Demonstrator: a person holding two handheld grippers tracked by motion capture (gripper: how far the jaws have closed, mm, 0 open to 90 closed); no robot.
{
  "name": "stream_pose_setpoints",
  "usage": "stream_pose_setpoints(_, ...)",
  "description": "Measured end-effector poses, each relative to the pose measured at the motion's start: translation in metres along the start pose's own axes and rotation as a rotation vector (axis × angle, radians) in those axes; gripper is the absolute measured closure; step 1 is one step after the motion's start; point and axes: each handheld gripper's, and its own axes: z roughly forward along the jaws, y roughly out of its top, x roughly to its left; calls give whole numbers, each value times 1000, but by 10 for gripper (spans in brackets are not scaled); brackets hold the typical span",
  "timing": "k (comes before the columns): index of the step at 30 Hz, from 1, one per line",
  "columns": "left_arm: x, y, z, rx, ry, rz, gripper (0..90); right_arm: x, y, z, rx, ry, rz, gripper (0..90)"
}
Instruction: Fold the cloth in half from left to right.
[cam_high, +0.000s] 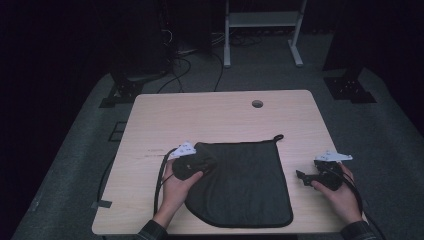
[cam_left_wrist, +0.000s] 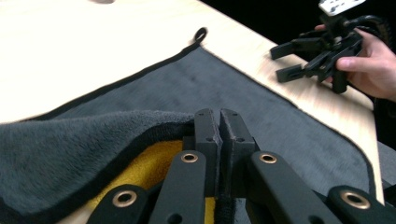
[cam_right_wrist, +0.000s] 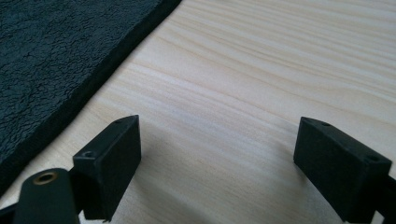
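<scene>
Towel (cam_high: 245, 182) corner pinched — left claw (cam_left_wrist: 220, 122) clamped.

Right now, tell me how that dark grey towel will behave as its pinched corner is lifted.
Probably floppy: the dark grey towel already folds over where the left hand-held gripper pinches its edge, baring a yellow underside. Likely light and drapey. Its plush pile should grip, not slip.

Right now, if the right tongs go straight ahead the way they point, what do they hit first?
Probably the right edge of the dark grey terry cloth with black trim. The open right tongs point left across the bare light wooden table toward it. Depth is unclear; tilted down, they could touch the tabletop first.
</scene>
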Motion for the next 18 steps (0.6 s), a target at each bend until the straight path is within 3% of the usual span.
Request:
stream_pose_setpoints(6,-9,8,24,15,-34,13,859,0,0,0,0,0,0,140)
stream_pose_setpoints(18,-24,22,67,40,-109,-2,858,0,0,0,0,1,0,140)
